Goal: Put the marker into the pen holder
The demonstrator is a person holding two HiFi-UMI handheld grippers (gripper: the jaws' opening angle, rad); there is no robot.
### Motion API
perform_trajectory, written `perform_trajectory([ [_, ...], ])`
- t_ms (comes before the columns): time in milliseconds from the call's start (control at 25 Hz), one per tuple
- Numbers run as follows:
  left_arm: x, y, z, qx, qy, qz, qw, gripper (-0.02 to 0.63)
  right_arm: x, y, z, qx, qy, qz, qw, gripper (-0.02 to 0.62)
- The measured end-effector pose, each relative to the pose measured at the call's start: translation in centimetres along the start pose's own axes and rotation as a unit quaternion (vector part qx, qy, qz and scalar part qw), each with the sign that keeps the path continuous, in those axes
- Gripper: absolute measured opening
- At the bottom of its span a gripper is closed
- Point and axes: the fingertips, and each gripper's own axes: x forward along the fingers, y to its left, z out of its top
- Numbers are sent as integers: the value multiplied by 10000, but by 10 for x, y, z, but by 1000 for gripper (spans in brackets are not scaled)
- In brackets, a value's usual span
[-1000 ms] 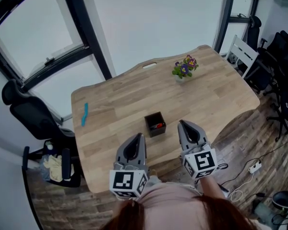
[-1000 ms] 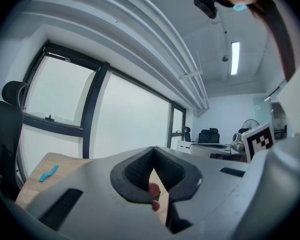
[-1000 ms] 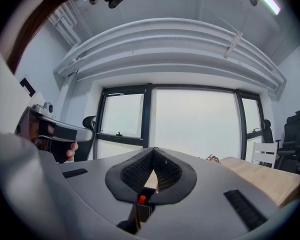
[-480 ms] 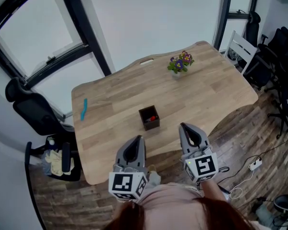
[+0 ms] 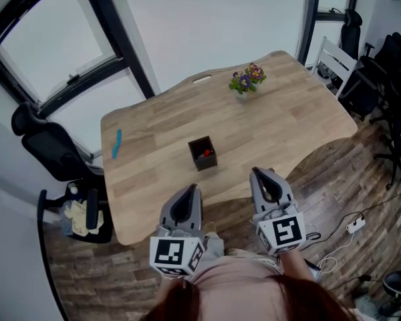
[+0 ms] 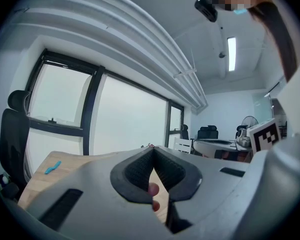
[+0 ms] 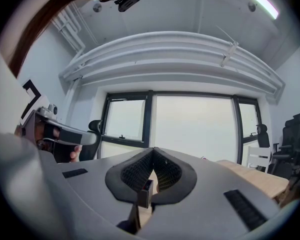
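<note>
Wooden desk (image 5: pixel 274 112) carries the pen holder (image 5: pixel 207 164), marker (image 5: pixel 204 153) inside; left claw (image 5: pixel 189 194), right claw (image 5: pixel 262 177) pinched closed, empty: best steer clear.

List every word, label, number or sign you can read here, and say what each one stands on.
No words, numbers or brand names can be read anywhere.
The cube on the left claw: a black-and-white square pattern, no letters.
The cube on the right claw: likewise a square pattern, no letters.

Wooden table (image 5: pixel 154 132), plank floor (image 5: pixel 347 186), black-framed windows (image 5: pixel 53 49), office chairs (image 5: pixel 50 147).
</note>
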Motion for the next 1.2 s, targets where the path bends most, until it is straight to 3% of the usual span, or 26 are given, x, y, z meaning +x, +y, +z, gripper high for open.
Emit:
perform_trajectory([
  [1200,-32,-43,-7,226,-143,239,9994,1,-36,5,11,-299,-200,568,9977,0],
])
